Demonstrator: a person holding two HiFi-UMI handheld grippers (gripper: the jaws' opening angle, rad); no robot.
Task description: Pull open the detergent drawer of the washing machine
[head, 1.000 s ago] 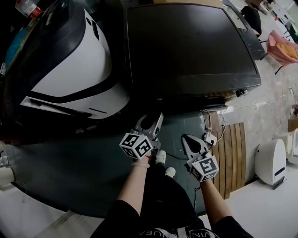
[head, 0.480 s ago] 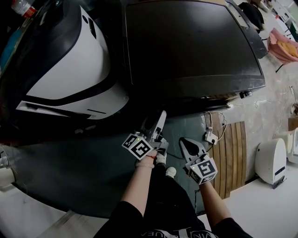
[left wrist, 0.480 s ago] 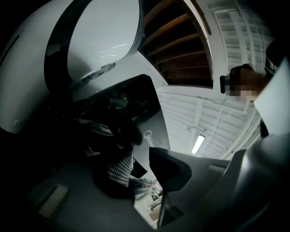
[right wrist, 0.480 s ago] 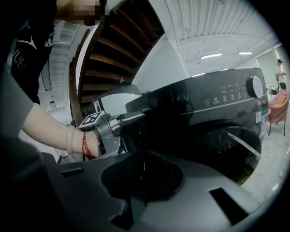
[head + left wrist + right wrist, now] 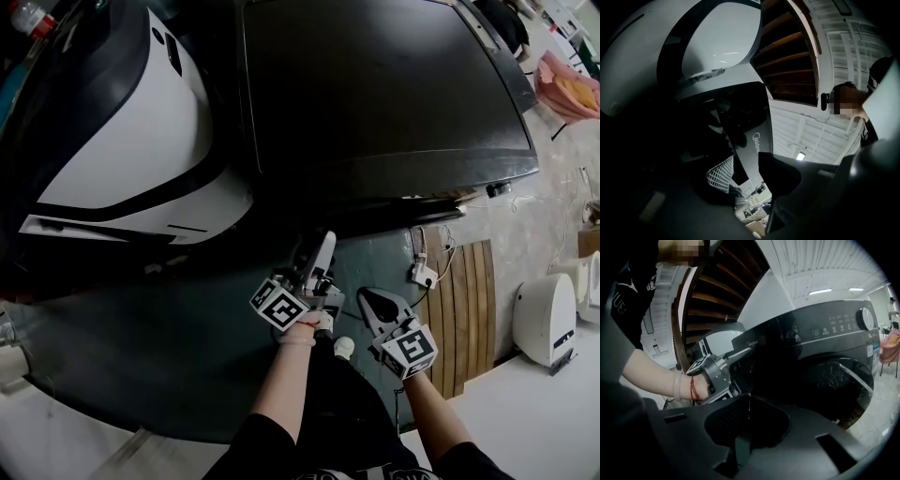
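Observation:
The black washing machine [image 5: 375, 94] fills the upper middle of the head view, and its control panel and door show in the right gripper view [image 5: 820, 357]. The detergent drawer front [image 5: 757, 140], with a logo on it, is at the panel's left end [image 5: 757, 341]. My left gripper [image 5: 319, 248] reaches up to that corner [image 5: 740, 355]. Its jaws [image 5: 747, 176] are opening, with the drawer's edge between them and no pad seen pressing. I cannot tell how far out the drawer stands. My right gripper [image 5: 378, 305] hangs lower to the right, shut on nothing [image 5: 749, 408].
A white and black machine [image 5: 122, 141] stands at the left. A dark mat [image 5: 141, 328] covers the floor under me. A wooden slatted board [image 5: 464, 300], a power strip [image 5: 424, 277] and a white appliance [image 5: 544, 323] lie to the right.
The left gripper has rolled at the machine's front corner and its jaws have spread wider. The right gripper has sunk a little.

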